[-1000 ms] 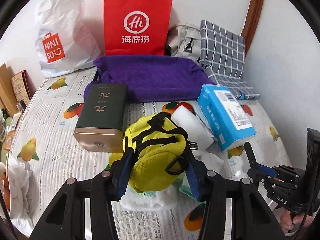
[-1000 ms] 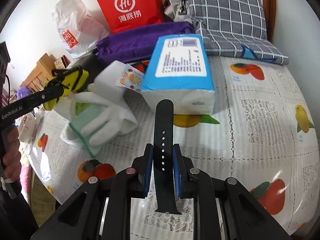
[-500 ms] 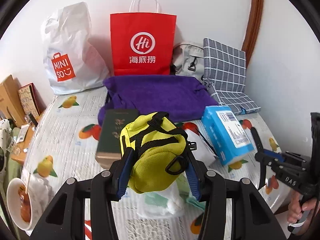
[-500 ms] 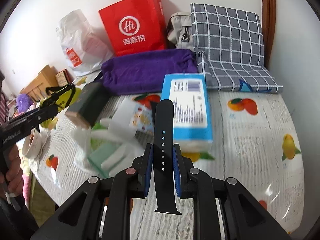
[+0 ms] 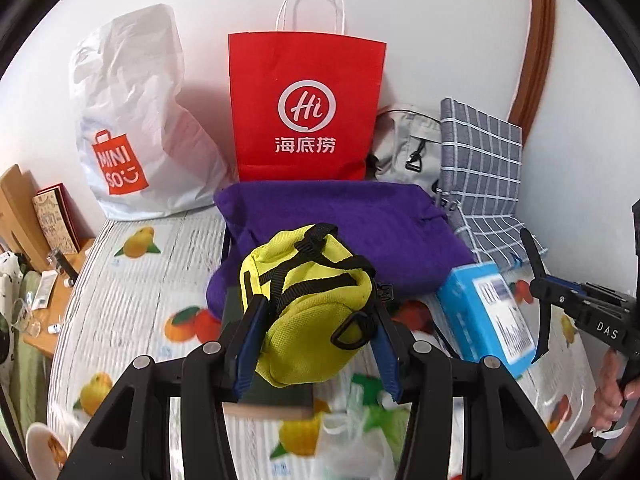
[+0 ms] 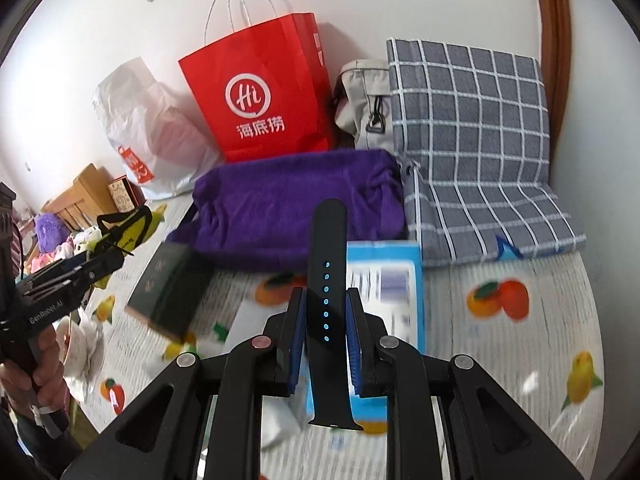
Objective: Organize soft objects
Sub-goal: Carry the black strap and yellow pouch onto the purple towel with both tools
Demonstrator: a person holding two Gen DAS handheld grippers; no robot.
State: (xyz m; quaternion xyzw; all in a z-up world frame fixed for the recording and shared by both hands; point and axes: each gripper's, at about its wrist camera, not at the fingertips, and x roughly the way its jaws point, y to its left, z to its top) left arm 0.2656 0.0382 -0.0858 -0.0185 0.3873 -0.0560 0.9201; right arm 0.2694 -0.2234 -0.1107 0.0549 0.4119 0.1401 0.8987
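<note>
My left gripper (image 5: 316, 344) is shut on a yellow pouch with black straps (image 5: 308, 304) and holds it up above the table. It also shows at the left of the right wrist view (image 6: 120, 232). My right gripper (image 6: 326, 340) is shut on a black watch strap (image 6: 326, 280), held upright above the table; the strap also shows at the right of the left wrist view (image 5: 536, 280). A purple towel (image 5: 336, 224) lies folded at the back of the table. White gloves (image 5: 352, 440) lie below the pouch, blurred.
A red paper bag (image 5: 304, 108), a white Miniso bag (image 5: 132, 120), a grey bag (image 5: 404, 148) and a checked cushion (image 6: 468, 120) stand along the wall. A blue tissue pack (image 5: 484, 316) and a dark green box (image 6: 168, 288) lie on the fruit-print tablecloth (image 5: 132, 304).
Both grippers have risen and pulled back from the table, each keeping its hold. The table objects look smaller and lower in both views.
</note>
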